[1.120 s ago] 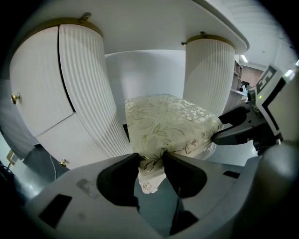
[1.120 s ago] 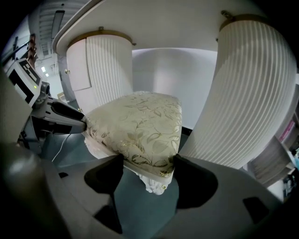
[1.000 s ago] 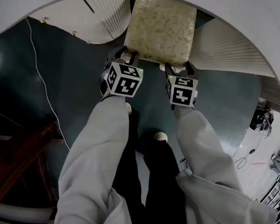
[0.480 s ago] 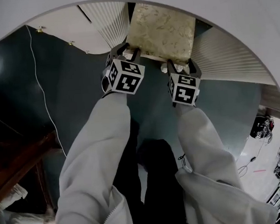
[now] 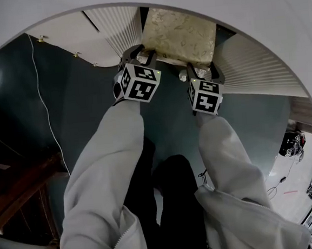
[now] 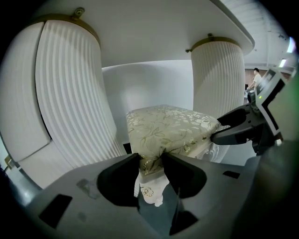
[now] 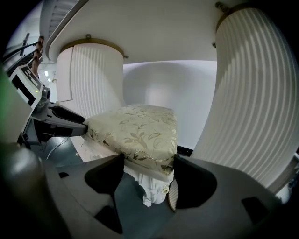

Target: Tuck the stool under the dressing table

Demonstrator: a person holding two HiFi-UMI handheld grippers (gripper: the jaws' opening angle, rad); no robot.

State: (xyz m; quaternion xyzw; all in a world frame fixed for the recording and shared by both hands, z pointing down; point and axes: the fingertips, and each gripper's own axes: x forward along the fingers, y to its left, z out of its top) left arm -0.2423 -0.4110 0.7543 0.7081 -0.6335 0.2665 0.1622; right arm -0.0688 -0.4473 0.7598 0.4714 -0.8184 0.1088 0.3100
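The table (image 5: 276, 7) top overhangs both grippers. The left pedestal (image 6: 70, 93) stands ahead and outboard of the left gripper (image 5: 139, 56). The right pedestal (image 7: 252, 93) stands ahead and outboard of the right gripper (image 5: 201, 71). The stool (image 5: 181, 35) sits just ahead of both, between the pedestals and partly under the top. Both sleeves (image 5: 111, 168) reach forward side by side, with the grippers angled down. Each gripper is clamped on a near cushion corner. A cable (image 5: 43, 104) lies well left.
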